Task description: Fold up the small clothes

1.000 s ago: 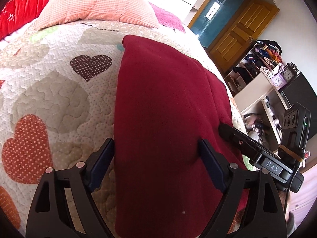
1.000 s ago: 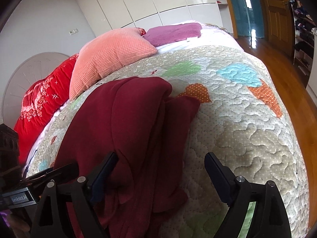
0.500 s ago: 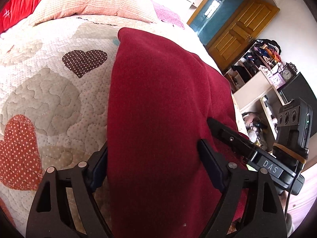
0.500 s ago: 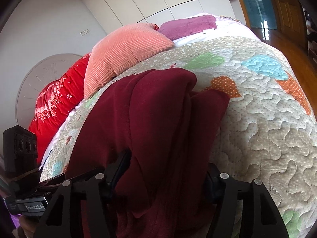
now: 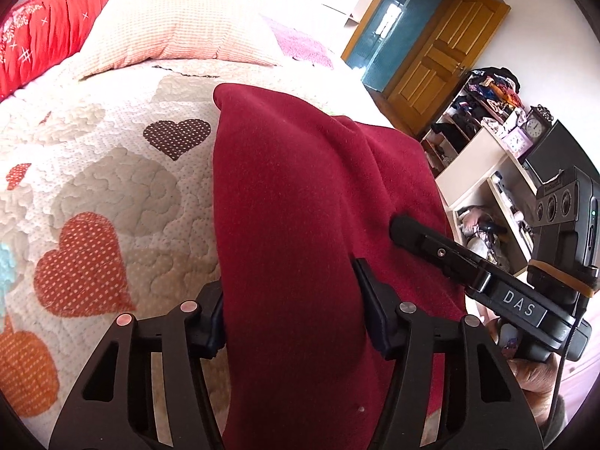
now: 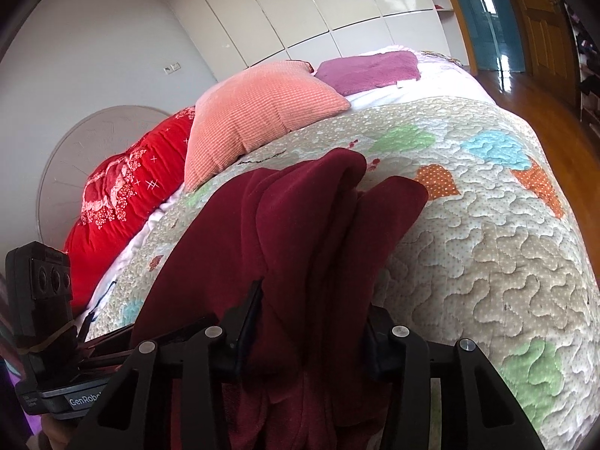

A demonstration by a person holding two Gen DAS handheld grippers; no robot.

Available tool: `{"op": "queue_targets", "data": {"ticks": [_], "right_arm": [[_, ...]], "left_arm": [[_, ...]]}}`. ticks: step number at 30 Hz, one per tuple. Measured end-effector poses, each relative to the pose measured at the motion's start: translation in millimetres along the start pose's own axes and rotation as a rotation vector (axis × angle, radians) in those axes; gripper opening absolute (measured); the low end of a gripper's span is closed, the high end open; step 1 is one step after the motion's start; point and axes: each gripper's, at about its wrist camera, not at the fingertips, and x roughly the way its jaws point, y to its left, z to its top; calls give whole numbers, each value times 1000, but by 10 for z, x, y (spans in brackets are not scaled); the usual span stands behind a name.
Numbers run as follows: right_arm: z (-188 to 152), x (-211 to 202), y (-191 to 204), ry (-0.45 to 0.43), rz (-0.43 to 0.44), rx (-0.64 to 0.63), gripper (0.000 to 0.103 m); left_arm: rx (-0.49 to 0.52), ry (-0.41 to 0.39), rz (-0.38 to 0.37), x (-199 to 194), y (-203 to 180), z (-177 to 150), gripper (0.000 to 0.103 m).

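On the bed's heart-patterned quilt [image 5: 112, 172], your left gripper [image 5: 292, 300] and right gripper [image 6: 311, 322] each clamp the maroon garment [image 5: 300, 195] between their jaws.

Both cameras sit low and very near the bed, each looking forward along its own fingers over the quilt [image 5: 112, 172] toward the pillows. The left wrist view faces up the bed with the wooden door [image 5: 446, 52] and shelves [image 5: 483, 157] at its right edge. The right wrist view looks from the other side, toward the white wardrobe [image 6: 337, 11]. Both views share the dark red garment [image 5: 300, 202], the peach pillow [image 6: 262, 112] and the red cushion [image 6: 123, 195]; each one also shows the other gripper's body.
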Motion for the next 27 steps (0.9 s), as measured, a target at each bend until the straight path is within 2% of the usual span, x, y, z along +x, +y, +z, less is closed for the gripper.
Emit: {"op": "queue_targets", "data": {"ticks": [14,27], "right_arm": [[-353,-409,379,-14,28,-24,44],[-703,-742,584,-26,32,-28,44]], "left_arm": [[33,-45,38,-579,-67,-378,58],[51,-60,46,-918,-110,-719,58]]}}
